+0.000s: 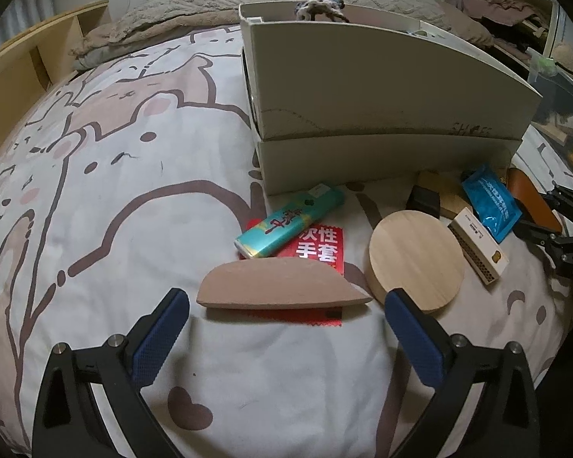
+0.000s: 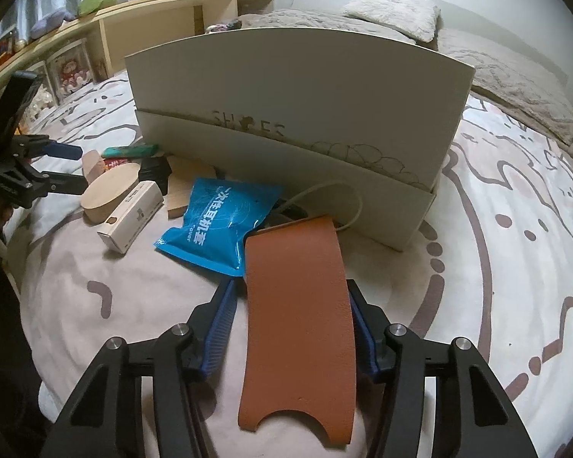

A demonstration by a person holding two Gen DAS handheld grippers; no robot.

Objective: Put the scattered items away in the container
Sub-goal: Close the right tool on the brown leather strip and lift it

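Nearest in the right wrist view, the right gripper (image 2: 292, 301) has its blue pads pressed against both long edges of an orange leather sleeve (image 2: 300, 328), which it grasps lengthwise. The sleeve's far end lies over a corner of a blue foil packet (image 2: 219, 225), and a pale cord (image 2: 343, 198) loops just behind it.

In the left wrist view, the left gripper (image 1: 286, 307) is spread wide and holds nothing. Its pads flank a pinkish half-round block (image 1: 282, 286) without touching it. The block lies on a red packet with white characters (image 1: 319, 246), and a teal tube (image 1: 290, 221) rests across that packet's far side. Just right of the block sits a round wooden disc (image 1: 414, 259), then a small white box (image 1: 477, 246) beside the blue packet. Behind the disc are a black block (image 1: 424, 198) and a wooden piece (image 1: 445, 191).

Further back stands the container, a cream shoe box (image 1: 382, 99) set in its lid, with "SHOES" drawn on its side. A knitted item (image 1: 321, 9) shows above its far rim. All of this rests on a bear-print bedspread (image 1: 114, 175). Beyond are a grey blanket (image 2: 496, 72), a pillow (image 2: 393, 11) and a wooden shelf (image 2: 152, 26).
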